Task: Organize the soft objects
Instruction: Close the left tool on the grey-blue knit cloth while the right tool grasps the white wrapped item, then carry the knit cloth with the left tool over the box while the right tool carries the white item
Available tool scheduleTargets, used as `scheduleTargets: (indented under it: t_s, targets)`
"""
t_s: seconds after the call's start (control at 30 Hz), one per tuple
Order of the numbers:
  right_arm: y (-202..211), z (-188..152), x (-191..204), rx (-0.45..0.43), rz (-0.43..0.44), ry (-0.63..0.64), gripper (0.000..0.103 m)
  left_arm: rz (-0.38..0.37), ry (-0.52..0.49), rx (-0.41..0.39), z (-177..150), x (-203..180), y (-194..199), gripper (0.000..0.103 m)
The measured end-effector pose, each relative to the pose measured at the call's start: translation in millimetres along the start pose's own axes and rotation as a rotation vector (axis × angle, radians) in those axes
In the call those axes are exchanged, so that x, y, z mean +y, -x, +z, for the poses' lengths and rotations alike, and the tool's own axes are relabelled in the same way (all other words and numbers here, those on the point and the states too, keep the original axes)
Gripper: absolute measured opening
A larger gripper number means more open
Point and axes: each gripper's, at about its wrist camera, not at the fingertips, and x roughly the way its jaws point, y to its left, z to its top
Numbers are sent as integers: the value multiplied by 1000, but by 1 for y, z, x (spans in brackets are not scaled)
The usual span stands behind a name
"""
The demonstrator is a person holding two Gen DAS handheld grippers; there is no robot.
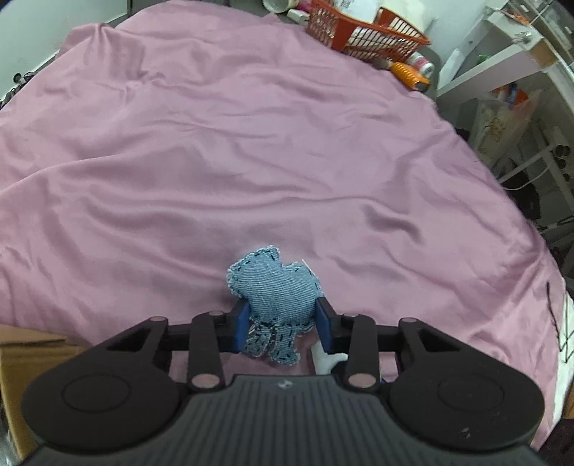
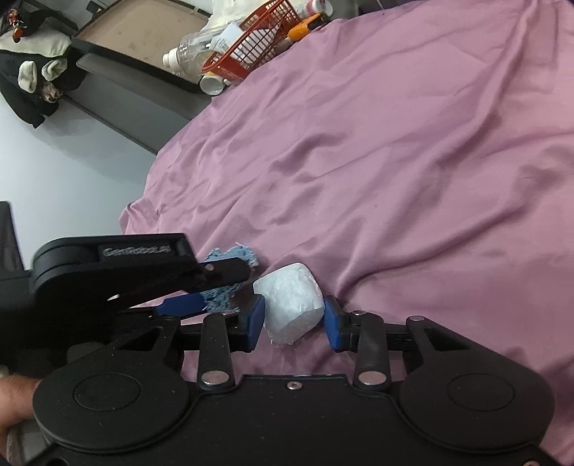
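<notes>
item: denim soft toy (image 1: 274, 286) — small stuffed piece in blue denim with dark stitching and frayed edges. location: low over the pink bedsheet (image 1: 251, 143), near its front edge. status: in hand. the left gripper (image 1: 281, 322) has its blue fingers (image 1: 241, 322) pressed against both sides of the toy's body, the stitched lower flaps hanging below.

item: white soft roll (image 2: 291, 303) — pale, squashy cylinder, possibly foam or wadding; material hard to tell. location: on the bedsheet, just beside the denim toy. status: bracketed, not clearly gripped. the right gripper (image 2: 294, 319) sits around it with fingers half-wide; the left-hand pad looks to be touching, while a thin gap shows at the other.

item: orange basket (image 1: 358, 32) — at the far edge of the bed among bottles and a cup; well apart from both items. a cardboard box (image 1: 25, 362) edge shows at the near left of the left wrist view.

progress, as judged: early to middle. one object held, one about to be taken, neither yet placed. no destination is confirmed; the basket or the box may serve. remaining: close on the roll, carry both, set them down together.
</notes>
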Motion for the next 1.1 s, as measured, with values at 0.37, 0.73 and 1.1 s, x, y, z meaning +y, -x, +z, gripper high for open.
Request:
scheduleTargets:
  t_s: [0.37,0.73,1.1]
  targets:
    - [37,0,-2,-72,-37,-22,35,-29,-6,-69,-18,-13,49,36]
    - [98,-7,26,-170,-29,49,35,-65,-36,-147,-40,-15,114,36]
    - [136,-27,58,-213,-6,109,35,-77,-24,-219,-67,6,169,36]
